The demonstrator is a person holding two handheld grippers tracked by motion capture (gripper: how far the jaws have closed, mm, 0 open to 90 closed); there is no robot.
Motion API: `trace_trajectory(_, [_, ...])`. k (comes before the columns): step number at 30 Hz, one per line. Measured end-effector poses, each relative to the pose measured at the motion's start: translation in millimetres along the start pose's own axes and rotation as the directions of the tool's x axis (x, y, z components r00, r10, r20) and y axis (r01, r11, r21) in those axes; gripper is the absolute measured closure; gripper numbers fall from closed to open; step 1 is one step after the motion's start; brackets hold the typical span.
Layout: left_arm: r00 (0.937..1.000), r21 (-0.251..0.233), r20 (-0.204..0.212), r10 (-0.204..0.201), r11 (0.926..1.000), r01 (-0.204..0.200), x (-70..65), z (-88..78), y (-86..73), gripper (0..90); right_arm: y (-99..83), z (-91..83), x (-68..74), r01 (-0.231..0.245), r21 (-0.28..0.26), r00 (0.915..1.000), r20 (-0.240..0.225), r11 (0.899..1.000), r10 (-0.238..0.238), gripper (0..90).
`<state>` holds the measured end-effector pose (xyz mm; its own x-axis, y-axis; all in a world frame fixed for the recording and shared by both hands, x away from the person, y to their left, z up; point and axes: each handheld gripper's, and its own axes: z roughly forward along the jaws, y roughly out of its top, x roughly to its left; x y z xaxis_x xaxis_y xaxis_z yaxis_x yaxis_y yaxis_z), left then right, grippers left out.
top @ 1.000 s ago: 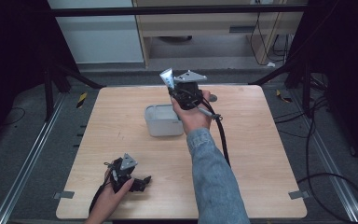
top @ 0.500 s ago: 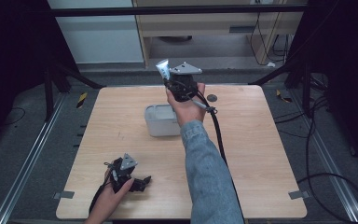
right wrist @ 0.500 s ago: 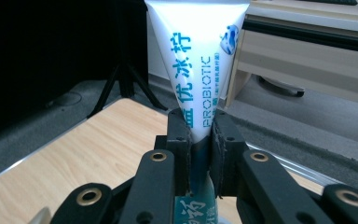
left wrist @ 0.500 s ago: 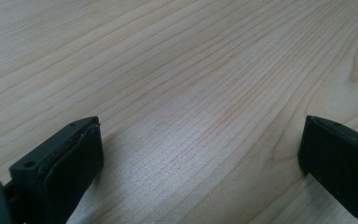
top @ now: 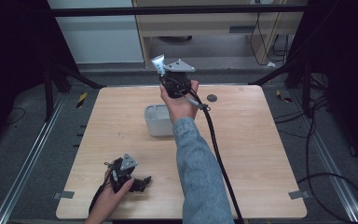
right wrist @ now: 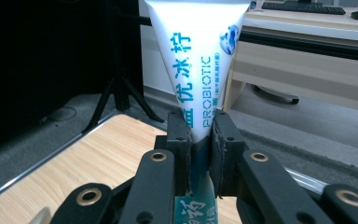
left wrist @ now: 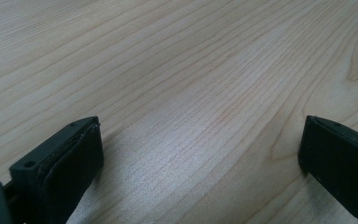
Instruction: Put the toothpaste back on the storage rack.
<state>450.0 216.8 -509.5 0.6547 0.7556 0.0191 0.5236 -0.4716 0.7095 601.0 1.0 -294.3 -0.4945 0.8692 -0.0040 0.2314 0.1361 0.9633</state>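
Gripped a white tube in the right tongs, clamped hard on the narrow lower part with the broad crimped end upward and the blue "PROBIOTIC" print facing the right gripper view. Pinched there, probably, because the body is thin enough at that height to sit squarely between both pads without slipping or swinging. Carried high above the far edge of the counter, just beyond the grey bin, and not touching either one. Kept roughly upright, likely to stop the soft tube from folding over under its own weight. Seen from the high view as raised well clear of the bin's rim, with the forearm stretched across the middle of the counter and the cable trailing back along the sleeve.

Parked the left tongs low at the near left corner of the counter, well apart from the bin. Left wide open, nothing between the pads, only bare wood grain ahead in the left gripper view. Rested there, most likely, to stay out of the working arm's way.

Judged as a carry in mid-air: tube lifted and secured, not yet set down. Open-topped bin directly below and nearer the person, so a plausible place to drop it. Main risk: squeezing the tube out of shape, or catching the rim on the way down.
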Motion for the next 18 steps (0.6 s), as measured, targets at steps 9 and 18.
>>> trace_trajectory(9, [1.0,0.0,0.0,0.0,1.0,0.0,0.0,0.0,0.0,0.0,-4.5,11.0,-3.4,-0.034,-0.016,0.9994,0.006,0.999,0.034,79.8])
trace_trajectory(18, [1.0,0.0,0.0,0.0,1.0,0.0,0.0,0.0,0.0,0.0,-14.2,22.4,4.9,-0.055,-0.026,0.9985,-0.006,0.998,0.054,79.8])
